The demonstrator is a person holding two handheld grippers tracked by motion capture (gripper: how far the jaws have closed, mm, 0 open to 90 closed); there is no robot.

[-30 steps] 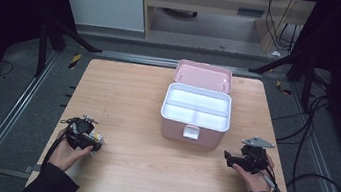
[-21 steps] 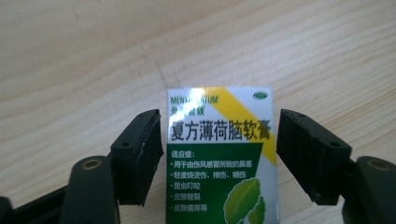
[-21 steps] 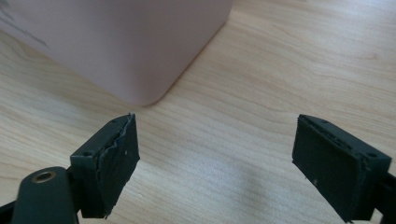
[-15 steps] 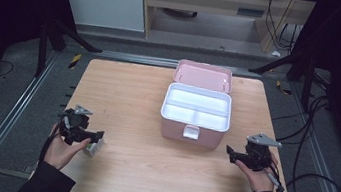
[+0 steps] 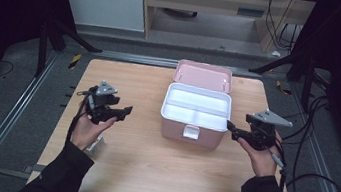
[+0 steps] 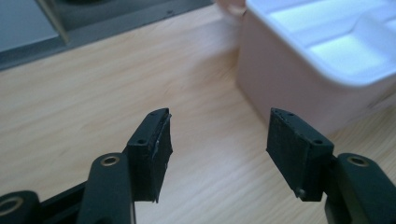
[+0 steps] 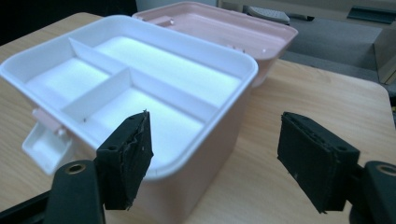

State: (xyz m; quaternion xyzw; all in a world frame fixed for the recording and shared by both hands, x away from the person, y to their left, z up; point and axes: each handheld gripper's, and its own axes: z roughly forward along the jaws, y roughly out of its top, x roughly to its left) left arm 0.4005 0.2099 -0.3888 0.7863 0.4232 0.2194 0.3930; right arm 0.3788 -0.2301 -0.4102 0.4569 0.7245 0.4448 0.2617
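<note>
1. Left claw [image 5: 123,111] hovers over the left half of the bench [image 5: 137,172], jaws spread wide with nothing between them. You can see the gap plainly in the left gripper view [image 6: 217,154], just bare wood behind it.

2. Tucked near that forearm, close to the bench's front-left edge, lies a small pale thing [image 5: 96,145]. Too small to tell what it is, honestly.

3. Moving right: the pink box [image 5: 193,125] sits about mid-bench, slightly right of centre, lid [image 5: 203,75] flipped open and lying flat behind it. A white divided tray [image 5: 197,106] rests in the top, and a white latch [image 5: 190,131] hangs on the front wall. Its long axis runs side to side, so each short end faces a claw.

4. Right claw [image 5: 230,129] is also wide open and empty, pointing left at the box's right end. In the right gripper view [image 7: 212,156] the box corner sits right between the jaws.

5. The bit that matters, I reckon: the box lies to the right of the left claw and to the left of the right one, but the right claw is just beside it while the left is well apart. So the right hand looks first in line to grab an end wall or the tray rim.
</note>
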